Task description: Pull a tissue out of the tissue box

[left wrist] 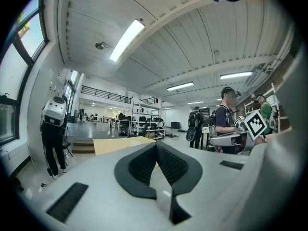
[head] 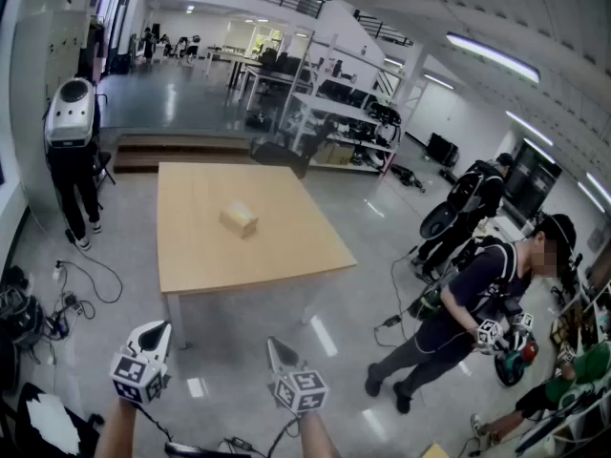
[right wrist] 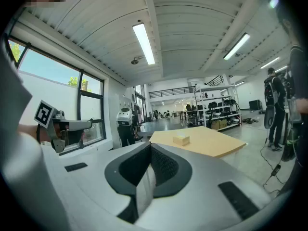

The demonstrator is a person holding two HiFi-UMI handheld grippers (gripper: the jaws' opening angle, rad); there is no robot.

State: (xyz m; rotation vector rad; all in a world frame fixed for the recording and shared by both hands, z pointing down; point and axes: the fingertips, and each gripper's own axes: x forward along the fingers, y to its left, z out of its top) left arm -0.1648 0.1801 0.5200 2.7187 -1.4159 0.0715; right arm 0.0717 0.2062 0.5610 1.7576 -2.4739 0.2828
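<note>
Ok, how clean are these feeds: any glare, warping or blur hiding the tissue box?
Head view: sharp, edges bowed by the lens, lamp glare on the glossy floor, tissue box clear on the table. Right gripper view: strong fisheye, dark corners, bright window; box small but distinct beyond the right claw. Left gripper view: same warping; left claw blocks the middle, box not made out.

Count: 1 bench (head: 296, 256), 1 tissue box (head: 240, 219), 2 grippers.
Left gripper (head: 156, 330) plus right gripper (head: 276, 344); 2 standing people at right, near person (head: 458, 303) and far person (head: 474, 194); 1 white-headed humanoid robot (head: 72, 151) at left.
</note>
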